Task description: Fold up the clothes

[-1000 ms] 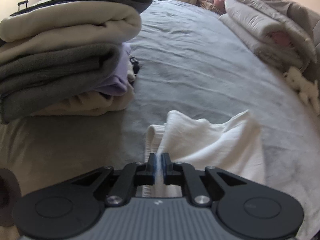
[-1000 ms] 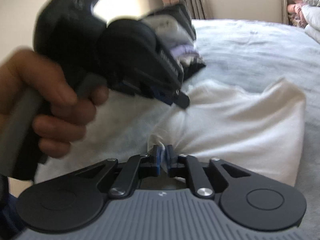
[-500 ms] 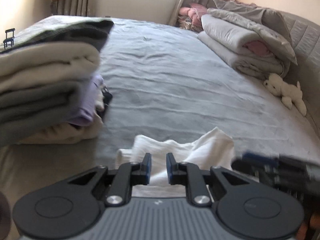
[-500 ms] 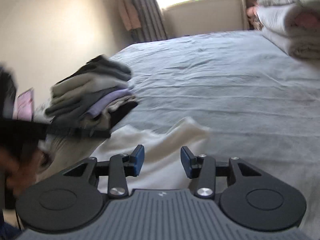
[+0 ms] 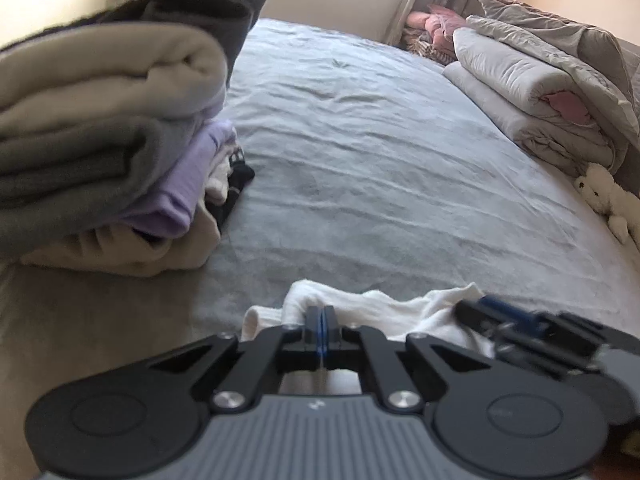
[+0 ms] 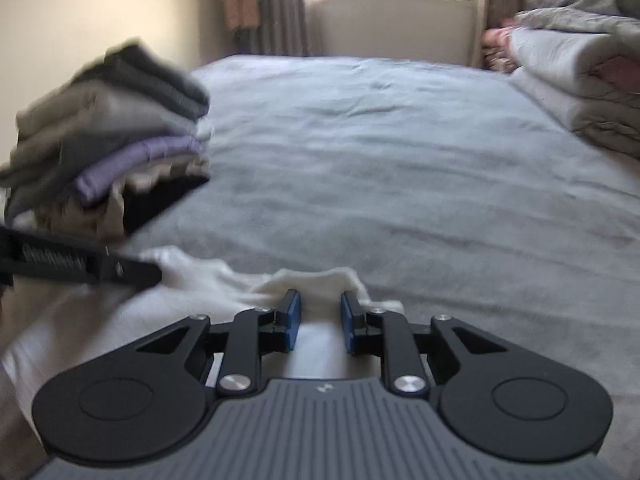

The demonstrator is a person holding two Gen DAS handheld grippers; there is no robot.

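1. Left wrist: left gripper [image 5: 322, 322] is pinched together on the white garment [image 5: 376, 312], which lies near the bed [image 5: 380, 168]'s front edge, beside the stack [image 5: 112, 140]. I'd keep that pinch tight. The cloth under the tool is hidden.
2. Right wrist: right gripper [image 6: 319, 322] is apart and closing, garment [image 6: 316, 284] between the pads. Better to grab the corner before lifting. It's blurry, and the hem is cut off.

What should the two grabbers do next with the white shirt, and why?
Probably let the right gripper finish pinching. The left gripper is already shut on the white garment's edge, while the right one's jaws are closing with cloth between them, pads not yet pressing. Both edges need holding before folding.
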